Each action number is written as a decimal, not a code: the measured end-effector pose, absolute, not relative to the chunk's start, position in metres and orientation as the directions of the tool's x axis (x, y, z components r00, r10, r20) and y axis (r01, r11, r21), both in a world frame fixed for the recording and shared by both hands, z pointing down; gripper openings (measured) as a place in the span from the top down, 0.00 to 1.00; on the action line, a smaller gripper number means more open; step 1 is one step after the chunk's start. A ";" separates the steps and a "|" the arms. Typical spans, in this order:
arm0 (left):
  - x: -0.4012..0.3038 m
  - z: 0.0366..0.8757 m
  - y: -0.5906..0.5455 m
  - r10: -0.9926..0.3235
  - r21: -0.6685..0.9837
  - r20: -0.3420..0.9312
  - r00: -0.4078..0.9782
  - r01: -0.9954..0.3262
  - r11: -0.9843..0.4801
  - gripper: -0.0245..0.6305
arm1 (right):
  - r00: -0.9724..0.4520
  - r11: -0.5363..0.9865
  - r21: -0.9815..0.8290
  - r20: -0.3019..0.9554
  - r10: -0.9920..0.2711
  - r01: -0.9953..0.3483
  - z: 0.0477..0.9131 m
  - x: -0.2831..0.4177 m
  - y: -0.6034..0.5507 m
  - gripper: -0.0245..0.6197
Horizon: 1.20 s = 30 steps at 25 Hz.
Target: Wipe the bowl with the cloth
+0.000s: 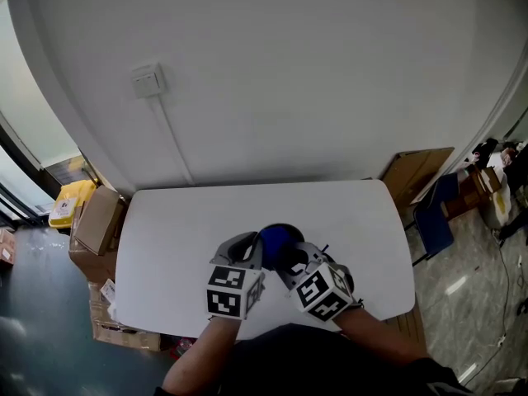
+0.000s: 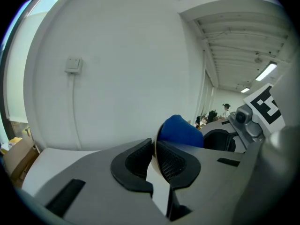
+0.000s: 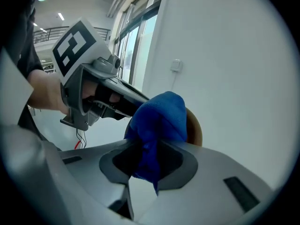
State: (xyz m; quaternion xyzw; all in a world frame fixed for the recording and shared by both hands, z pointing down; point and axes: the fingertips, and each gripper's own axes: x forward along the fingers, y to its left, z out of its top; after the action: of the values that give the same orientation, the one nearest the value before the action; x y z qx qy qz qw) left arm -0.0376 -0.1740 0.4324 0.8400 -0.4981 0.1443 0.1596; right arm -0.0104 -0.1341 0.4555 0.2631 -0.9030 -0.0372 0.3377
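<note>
Step in hand: by my reading, you are bringing the cloth against the bowl to wipe it, with both tools meeting over the near middle of the tabletop (image 1: 181, 221).
Left tongs (image 2: 155, 159): nearly closed, the pads pinching the bowl's thin rim edge-on. Grip firmly, because a rim hold this narrow is likely to let the bowl swivel once the cloth pushes on it.
Bowl (image 3: 196, 125): tan, and it looks to be off the tabletop between the two tools, just behind the cloth. Turn its hollow toward the cloth so the wipe lands on the inside and not on the edge.
Cloth (image 3: 157, 121): blue and bunched into a thick wad that touches the bowl. Lead with the rounded front of the wad and sweep along the curve in short arcs.
Right tongs (image 3: 147, 161): narrow, clamped on the cloth, with a tail hanging below the pads. Press lightly and push toward the left tongs' hold, not away from it.
Left hand (image 3: 44, 93): wrapped round the handle, with the tool pointing forward, tipped somewhat down and angled in toward the right.
Right arm (image 1: 371, 330): reaches in from the lower right, its tool tipped down and angled left, so the two tools form a V.
</note>
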 end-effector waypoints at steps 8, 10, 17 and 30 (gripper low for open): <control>-0.040 0.433 -0.169 -0.779 0.115 0.412 0.473 -0.875 -0.471 0.90 | -0.594 0.820 0.297 0.575 -0.562 -0.489 0.450 0.008 -0.148 0.83; -0.038 0.434 -0.167 -0.773 0.105 0.415 0.480 -0.869 -0.483 0.90 | -0.581 0.805 0.314 0.567 -0.584 -0.503 0.446 0.013 -0.152 0.84; -0.037 0.436 -0.163 -0.766 0.083 0.419 0.488 -0.860 -0.503 0.90 | -0.574 0.791 0.333 0.552 -0.605 -0.513 0.438 0.012 -0.156 0.84; -0.034 0.408 -0.162 -0.816 -0.045 0.357 0.455 -0.864 -0.501 0.90 | -0.591 0.785 0.381 0.517 -0.619 -0.489 0.416 -0.016 -0.158 0.85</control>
State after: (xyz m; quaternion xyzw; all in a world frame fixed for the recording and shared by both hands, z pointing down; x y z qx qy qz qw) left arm -0.0344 -0.1624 0.4075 0.8498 -0.4943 0.1684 0.0717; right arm -0.0164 -0.1581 0.4162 0.3126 -0.8863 -0.0994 0.3269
